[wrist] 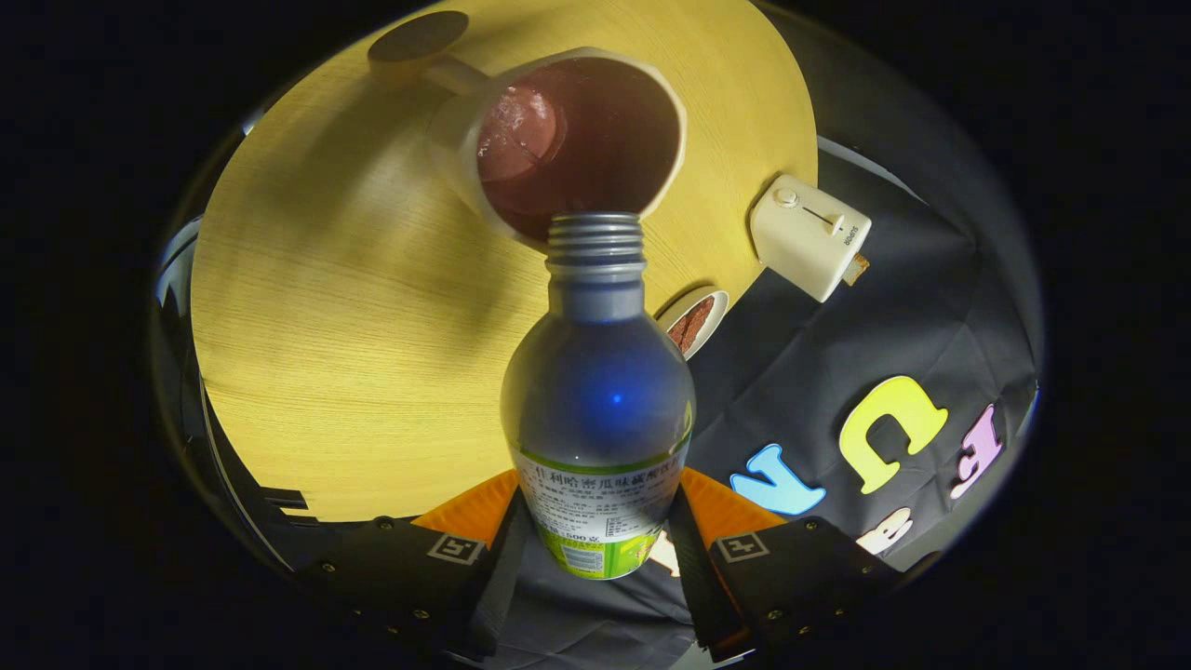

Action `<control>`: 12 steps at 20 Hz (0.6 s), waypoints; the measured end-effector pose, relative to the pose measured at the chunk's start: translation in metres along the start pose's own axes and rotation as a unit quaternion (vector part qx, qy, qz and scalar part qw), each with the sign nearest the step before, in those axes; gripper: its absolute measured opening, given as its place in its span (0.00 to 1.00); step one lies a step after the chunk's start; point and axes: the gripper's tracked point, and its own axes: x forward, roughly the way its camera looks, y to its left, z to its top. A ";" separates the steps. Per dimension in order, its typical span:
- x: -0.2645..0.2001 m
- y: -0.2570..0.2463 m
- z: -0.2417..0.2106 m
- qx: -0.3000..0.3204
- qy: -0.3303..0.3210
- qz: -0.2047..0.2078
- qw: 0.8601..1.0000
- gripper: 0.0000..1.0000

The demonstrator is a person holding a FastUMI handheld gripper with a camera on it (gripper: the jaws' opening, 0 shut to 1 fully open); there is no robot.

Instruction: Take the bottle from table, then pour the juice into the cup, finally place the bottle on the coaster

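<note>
1. I read the surface [307,372] as a broad round wooden top spread out beyond the tongs, with the whole scene tipped because I have the rig rolled over for the pour.
2. The bottle [597,409] lies between the fingers of the tongs [595,544], which are closed in on its labelled lower body from both sides; I judge the grip firm, since the bottle runs straight along the line of the fingers.
3. The bottle's long axis points directly away from the tongs, its open threaded neck at the far end. That axis is the relation the next move turns on.
4. The cup [577,140] sits just ahead of the bottle's mouth, its rim meeting the neck in the view; I cannot tell whether they touch or merely overlap. Dark red juice already lies inside the cup, and the bottle looks nearly drained, so I take the pour to be about done.
5. The coaster [419,35], a dark disc, rests on the surface beyond the cup and off to one side, close by the cup's handle. To set the bottle there I must right it first, then carry it past the cup.
6. A small pale toaster [808,234] and a dish [698,321] stand off to the other side, well apart from that path.
</note>
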 end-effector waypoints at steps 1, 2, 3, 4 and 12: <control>0.001 0.000 0.000 0.000 0.000 0.000 1.000 0.75; 0.001 -0.001 -0.001 0.003 0.002 -0.002 1.000 0.75; 0.001 -0.001 -0.002 0.005 0.003 -0.003 1.000 0.75; 0.001 -0.001 -0.003 0.008 0.002 -0.004 1.000 0.75; 0.006 0.009 -0.003 0.043 -0.018 0.003 0.999 0.75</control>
